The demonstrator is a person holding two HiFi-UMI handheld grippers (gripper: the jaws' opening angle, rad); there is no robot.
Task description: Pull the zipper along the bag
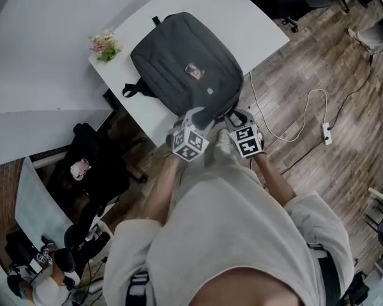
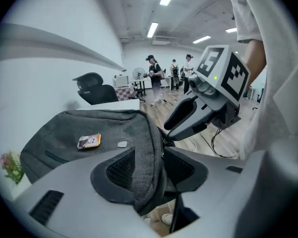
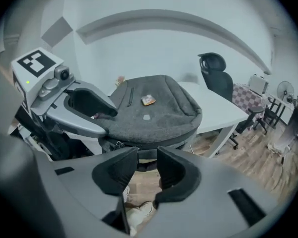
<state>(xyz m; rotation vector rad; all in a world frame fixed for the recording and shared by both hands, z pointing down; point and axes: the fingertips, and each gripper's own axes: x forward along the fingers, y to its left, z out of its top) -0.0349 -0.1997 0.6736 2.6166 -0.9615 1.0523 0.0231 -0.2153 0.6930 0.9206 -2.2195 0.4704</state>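
A dark grey backpack (image 1: 185, 62) lies flat on the white table (image 1: 262, 27), with a small picture patch (image 1: 193, 71) on top. Both grippers are at its near edge. My left gripper (image 1: 195, 116) is open, and a fold of the bag's edge (image 2: 148, 177) hangs between its pads (image 2: 114, 170) without being squeezed. My right gripper (image 1: 236, 116) is open just short of the bag's side (image 3: 149, 143), where the zipper line runs. Only the floor and a shoe (image 3: 139, 213) show through the gap of my right gripper (image 3: 146, 162).
A small bunch of flowers (image 1: 105, 44) stands at the table's left corner. A white cable and a power strip (image 1: 327, 132) lie on the wood floor to the right. A black office chair (image 3: 213, 71) stands beyond the table. People (image 2: 154, 73) stand far off.
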